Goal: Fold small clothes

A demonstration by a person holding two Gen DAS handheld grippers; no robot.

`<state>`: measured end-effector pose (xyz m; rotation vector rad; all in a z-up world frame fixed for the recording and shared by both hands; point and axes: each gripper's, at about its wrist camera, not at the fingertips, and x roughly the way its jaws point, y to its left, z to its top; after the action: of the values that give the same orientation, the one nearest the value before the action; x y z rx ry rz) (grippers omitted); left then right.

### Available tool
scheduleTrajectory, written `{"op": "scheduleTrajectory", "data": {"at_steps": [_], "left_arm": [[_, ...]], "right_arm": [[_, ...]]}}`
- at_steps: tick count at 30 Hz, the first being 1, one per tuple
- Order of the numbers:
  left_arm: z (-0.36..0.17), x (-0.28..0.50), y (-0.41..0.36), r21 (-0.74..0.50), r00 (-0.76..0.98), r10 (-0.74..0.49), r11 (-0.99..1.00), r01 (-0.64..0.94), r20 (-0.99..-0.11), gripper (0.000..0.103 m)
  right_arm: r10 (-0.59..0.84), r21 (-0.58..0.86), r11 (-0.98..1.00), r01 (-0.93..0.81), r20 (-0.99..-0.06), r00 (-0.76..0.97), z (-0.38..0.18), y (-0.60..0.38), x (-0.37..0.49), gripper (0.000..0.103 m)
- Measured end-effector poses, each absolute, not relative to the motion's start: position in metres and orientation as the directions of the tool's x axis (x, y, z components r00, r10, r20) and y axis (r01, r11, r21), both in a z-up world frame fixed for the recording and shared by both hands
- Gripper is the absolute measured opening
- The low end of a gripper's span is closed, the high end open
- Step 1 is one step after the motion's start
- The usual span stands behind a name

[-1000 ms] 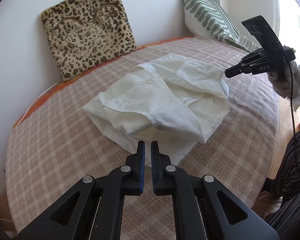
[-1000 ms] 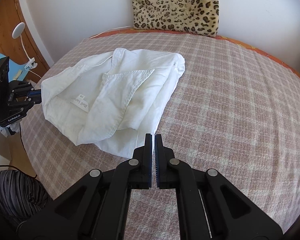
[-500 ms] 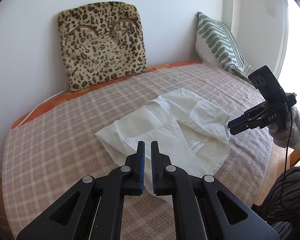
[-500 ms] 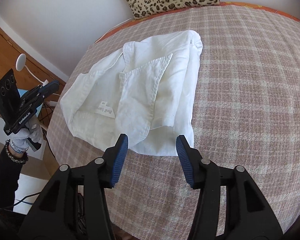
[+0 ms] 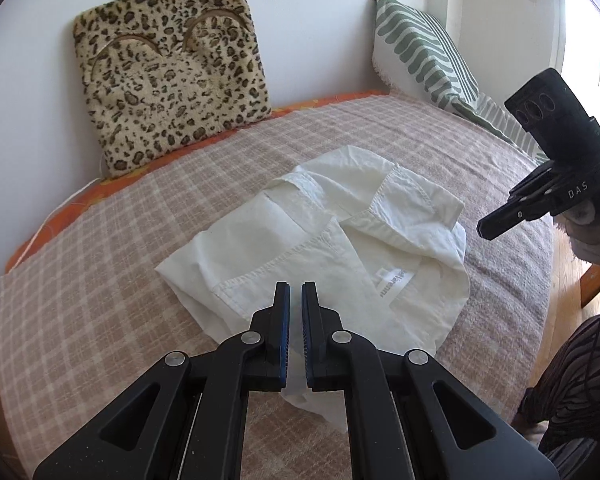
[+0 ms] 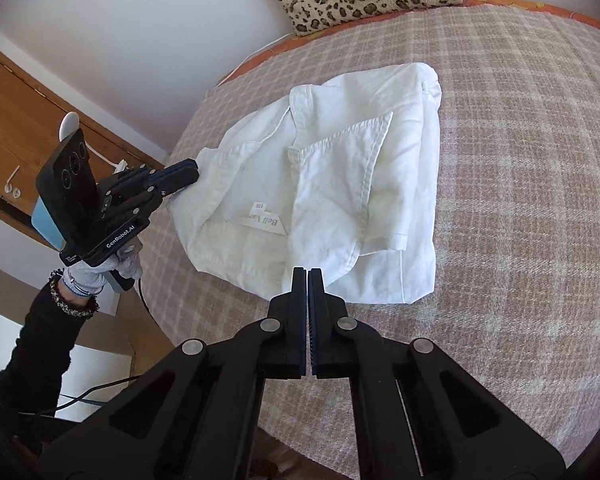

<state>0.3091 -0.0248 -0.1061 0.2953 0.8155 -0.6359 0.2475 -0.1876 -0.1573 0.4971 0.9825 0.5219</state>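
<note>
Garment: white shirt (image 5: 332, 248) lying in a loose heap on the checked blanket (image 5: 100, 280), near the front edge of the bed. Collar side up, neck label (image 6: 264, 220) showing.

Progress: honestly not far. It's bunched and half doubled over itself rather than folded — no clean edges, no flat rectangle. My guess is it needs spreading out flat first, then the real folds, so almost all the work is left.

Left gripper (image 5: 295, 296): jaws nearly together with only a thin slit between them, right over the shirt's near edge. In the right wrist view its tip (image 6: 180, 174) sits at the shirt's corner. Looks like cloth could be pinched there, but I can't tell for sure.

Right gripper (image 6: 308, 280): jaws pressed closed, tip at the shirt's near hem. Seen from the left wrist view (image 5: 496, 226) it looks to hang just beside the cloth, not clearly on it — nothing visibly held.

Background: leopard cushion (image 5: 168, 76) and green striped pillow (image 5: 420, 52) against the wall, well apart from the shirt.

Hard to see: sleeves are buried in the heap, so I can't say where they lie. Bottom hem is hidden behind both sets of fingers. Label text is only partly readable. Can't see any buttons either.
</note>
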Motion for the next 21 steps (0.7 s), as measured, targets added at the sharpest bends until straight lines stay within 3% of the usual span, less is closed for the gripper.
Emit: {"op": "scheduleTrajectory", "data": {"at_steps": [3, 6, 8, 10, 11, 17, 18, 19, 21], "left_arm": [[-0.137, 0.296, -0.032, 0.031, 0.472, -0.383, 0.749, 0.661, -0.794, 0.005], [-0.15, 0.293, -0.026, 0.001, 0.467, -0.394, 0.763, 0.646, -0.792, 0.004], [-0.144, 0.294, -0.025, -0.009, 0.464, -0.399, 0.765, 0.643, -0.791, 0.004], [-0.138, 0.295, -0.025, 0.009, 0.478, -0.393, 0.765, 0.644, -0.786, 0.004], [-0.134, 0.296, -0.024, 0.016, 0.487, -0.39, 0.768, 0.641, -0.781, 0.004], [-0.117, 0.299, -0.023, 0.009, 0.513, -0.414, 0.772, 0.636, -0.752, 0.004], [-0.118, 0.299, -0.026, 0.019, 0.511, -0.408, 0.767, 0.641, -0.757, 0.004], [-0.121, 0.297, -0.029, 0.027, 0.505, -0.403, 0.761, 0.648, -0.763, 0.004], [-0.125, 0.295, -0.032, 0.03, 0.497, -0.399, 0.756, 0.654, -0.77, 0.004]], "right_arm": [[0.573, 0.583, 0.8, -0.142, -0.672, 0.469, -0.169, -0.197, 0.242, 0.002], [0.611, 0.655, 0.751, -0.081, -0.643, 0.462, -0.183, -0.213, 0.25, 0.005], [0.608, 0.663, 0.746, -0.062, -0.64, 0.469, -0.187, -0.218, 0.254, 0.017], [0.603, 0.664, 0.746, -0.052, -0.641, 0.476, -0.189, -0.22, 0.257, 0.042], [0.618, 0.682, 0.729, -0.046, -0.629, 0.472, -0.191, -0.221, 0.26, 0.044], [0.68, 0.785, 0.62, 0.018, -0.548, 0.488, -0.203, -0.228, 0.281, 0.042], [0.674, 0.781, 0.625, 0.022, -0.553, 0.49, -0.203, -0.228, 0.282, 0.021], [0.668, 0.769, 0.639, 0.02, -0.568, 0.481, -0.202, -0.226, 0.283, 0.007], [0.655, 0.753, 0.658, 0.004, -0.575, 0.491, -0.194, -0.223, 0.277, 0.006]]}}
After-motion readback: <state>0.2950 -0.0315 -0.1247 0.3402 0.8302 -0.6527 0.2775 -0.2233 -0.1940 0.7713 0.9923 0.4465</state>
